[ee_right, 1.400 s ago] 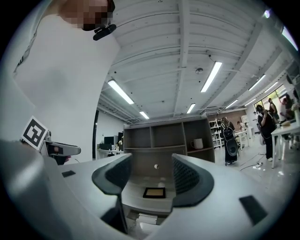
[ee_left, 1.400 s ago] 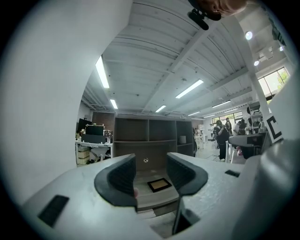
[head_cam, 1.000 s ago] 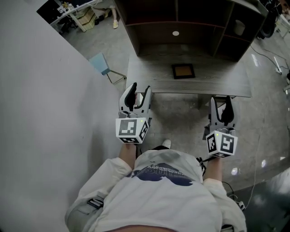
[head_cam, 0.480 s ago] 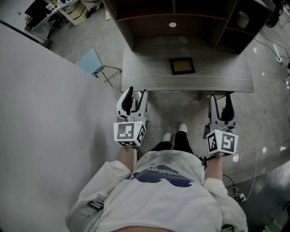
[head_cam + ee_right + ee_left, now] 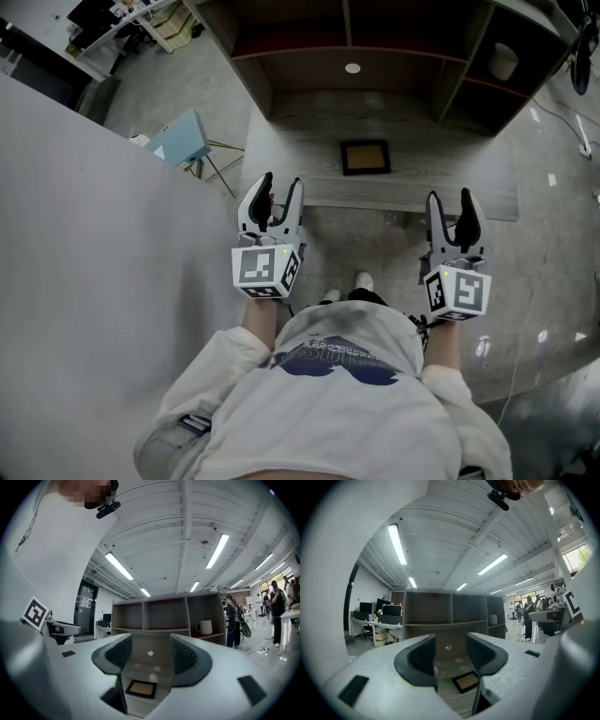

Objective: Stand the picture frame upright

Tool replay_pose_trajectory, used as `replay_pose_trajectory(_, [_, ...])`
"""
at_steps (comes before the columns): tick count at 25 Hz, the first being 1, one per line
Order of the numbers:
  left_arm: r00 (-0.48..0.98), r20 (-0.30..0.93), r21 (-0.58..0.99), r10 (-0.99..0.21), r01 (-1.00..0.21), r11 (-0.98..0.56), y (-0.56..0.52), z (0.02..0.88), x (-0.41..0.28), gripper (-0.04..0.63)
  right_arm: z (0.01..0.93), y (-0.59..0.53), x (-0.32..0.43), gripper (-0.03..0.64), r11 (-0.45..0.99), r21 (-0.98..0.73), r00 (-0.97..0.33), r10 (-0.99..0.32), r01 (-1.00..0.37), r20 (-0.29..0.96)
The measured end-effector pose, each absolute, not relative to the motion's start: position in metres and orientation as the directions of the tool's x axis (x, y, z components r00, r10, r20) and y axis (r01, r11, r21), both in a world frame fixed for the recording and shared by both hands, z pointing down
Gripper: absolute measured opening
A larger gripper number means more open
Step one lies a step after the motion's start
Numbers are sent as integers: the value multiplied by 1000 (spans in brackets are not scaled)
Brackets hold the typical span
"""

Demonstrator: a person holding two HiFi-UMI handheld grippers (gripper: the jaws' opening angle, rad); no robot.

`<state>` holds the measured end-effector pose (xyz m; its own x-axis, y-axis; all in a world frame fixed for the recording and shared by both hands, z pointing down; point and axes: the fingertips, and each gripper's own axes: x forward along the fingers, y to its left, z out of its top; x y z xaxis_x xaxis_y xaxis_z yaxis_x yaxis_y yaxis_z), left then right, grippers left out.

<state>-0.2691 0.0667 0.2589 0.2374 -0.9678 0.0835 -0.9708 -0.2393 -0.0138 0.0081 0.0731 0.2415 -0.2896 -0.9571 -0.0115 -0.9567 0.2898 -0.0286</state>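
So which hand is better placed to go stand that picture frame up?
Right, narrowly. The picture frame lies flat on the desk, straight ahead between the open right tongs; from the open left tongs it sits off to one side.

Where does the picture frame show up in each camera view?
Head view: picture frame lies flat on the desk, upper centre.
Left gripper view: frame low centre, beyond the open jaws.
Right gripper view: frame low, left of middle, beyond the open jaws.
Shared landmark: round white spot on the shelf unit back, beyond the frame.
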Motion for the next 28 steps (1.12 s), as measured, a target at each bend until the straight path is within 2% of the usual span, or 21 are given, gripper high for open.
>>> replay_pose_trajectory(4, [241,59,-30,-969,-970,-243,52,250,-236,192,236,58,39,245,292,-30,-291,-956,-956,-25])
replay_pose_trajectory(8, [224,104,-44,-969,-972,-230,49,262,-224,192,251,47,56,244,294,-54,-295,-955,-954,9])
replay_pose_trajectory(15, [169,207,15,-964,-985,-170,39,302,-244,192,292,21,43,245,329,-78,-336,-937,-941,93])
replay_pose_trajectory(19, [184,248,5,-951,-982,-189,25,318,-250,192,307,7,31,245,324,-90,-333,-934,-942,128])
replay_pose_trajectory(28, [261,163,8,-952,-965,-263,-56,283,-284,192,274,-48,-4,244,271,-45,-274,-959,-961,71])
